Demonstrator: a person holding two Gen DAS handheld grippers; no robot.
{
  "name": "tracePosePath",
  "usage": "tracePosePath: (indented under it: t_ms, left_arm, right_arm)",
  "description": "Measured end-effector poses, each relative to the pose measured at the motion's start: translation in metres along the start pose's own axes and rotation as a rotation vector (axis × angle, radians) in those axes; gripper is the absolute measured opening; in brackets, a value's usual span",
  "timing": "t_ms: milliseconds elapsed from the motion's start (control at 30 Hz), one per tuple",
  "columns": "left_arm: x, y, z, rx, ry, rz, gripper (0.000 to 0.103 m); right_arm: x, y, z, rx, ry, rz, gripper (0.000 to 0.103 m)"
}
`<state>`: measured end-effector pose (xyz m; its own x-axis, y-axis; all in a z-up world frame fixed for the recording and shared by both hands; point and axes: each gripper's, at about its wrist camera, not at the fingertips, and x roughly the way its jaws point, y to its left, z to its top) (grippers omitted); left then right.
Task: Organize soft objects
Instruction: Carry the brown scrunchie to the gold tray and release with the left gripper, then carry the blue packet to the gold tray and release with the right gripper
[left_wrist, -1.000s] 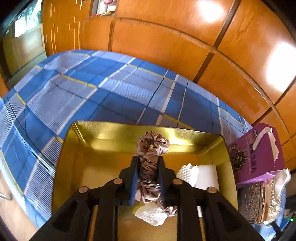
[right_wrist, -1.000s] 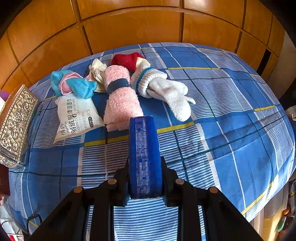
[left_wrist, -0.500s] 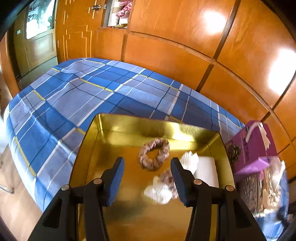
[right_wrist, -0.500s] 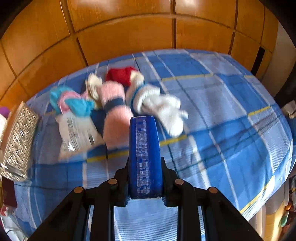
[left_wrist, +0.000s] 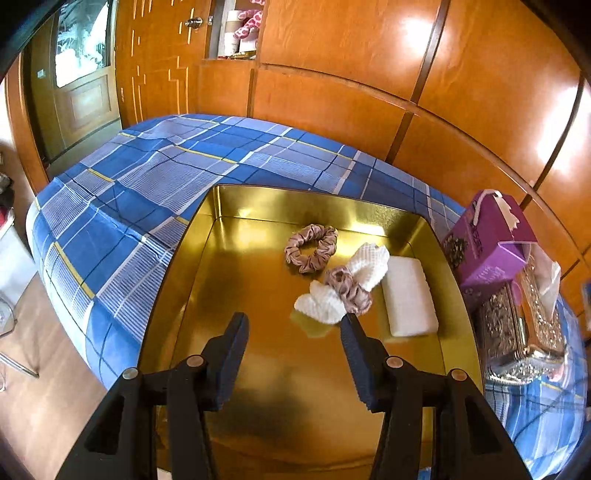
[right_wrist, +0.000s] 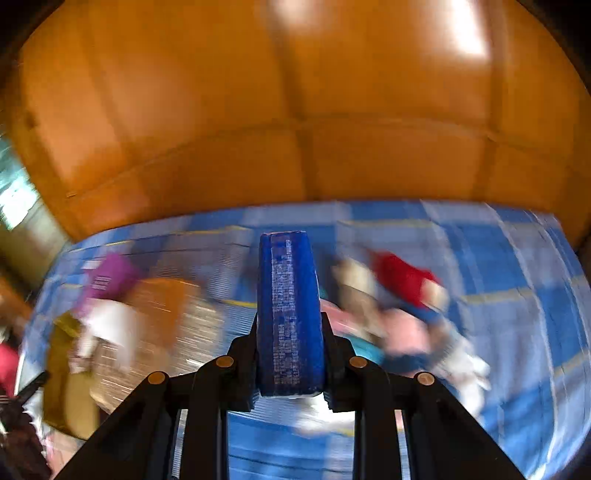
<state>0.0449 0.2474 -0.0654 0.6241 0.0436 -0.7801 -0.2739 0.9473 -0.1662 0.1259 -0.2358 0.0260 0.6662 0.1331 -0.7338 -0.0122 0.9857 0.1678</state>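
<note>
In the left wrist view my left gripper is open and empty above the gold tray. In the tray lie a pink scrunchie, a second scrunchie on a white knit cloth, and a white pad. In the blurred right wrist view my right gripper is shut on a blue pack held upright above the bed. Behind it lie a red sock, a pink roll and a white mitten.
A purple tissue box and an ornate silver box stand right of the tray on the blue plaid bed. Wooden panels back the bed. In the right wrist view the purple box and tray edge show at left.
My left gripper opened and dropped the scrunchie into the tray, then pulled back and up. My right gripper, still holding the blue pack, swung left fast; the view is blurred.
</note>
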Motion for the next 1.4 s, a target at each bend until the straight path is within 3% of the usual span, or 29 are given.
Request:
tracePosePath:
  t_ms: [200,400,467,600,833,933,1100,1400]
  left_arm:
    - [-0.01,0.003,-0.007,-0.022,-0.023,-0.008,0.053]
    - [-0.016,0.008,-0.008,-0.031,-0.046,0.009,0.053]
    - [-0.017,0.01,-0.008,-0.034,-0.053,0.017,0.053]
    - [-0.02,0.014,-0.01,-0.041,-0.06,0.024,0.053]
    - [-0.024,0.005,-0.012,-0.018,-0.072,0.016,0.053]
    - [-0.028,-0.001,-0.013,0.007,-0.087,0.023,0.053]
    - [-0.032,-0.01,-0.015,0.038,-0.101,0.02,0.055]
    - [-0.041,-0.024,-0.019,0.082,-0.115,0.008,0.057]
  right_arm:
    - [0.002,0.122,0.006,-0.197,0.024,0.253,0.024]
    - [0.016,0.231,-0.045,-0.385,0.155,0.473,0.024]
    - [0.026,0.249,-0.062,-0.407,0.193,0.499,0.024]
    - [0.056,0.27,-0.095,-0.405,0.271,0.498,0.024]
    - [0.1,0.283,-0.127,-0.429,0.322,0.382,0.027]
    - [0.105,0.274,-0.129,-0.4,0.345,0.375,0.04]
    - [0.093,0.27,-0.128,-0.421,0.287,0.351,0.046]
    - [0.052,0.253,-0.127,-0.397,0.156,0.338,0.046]
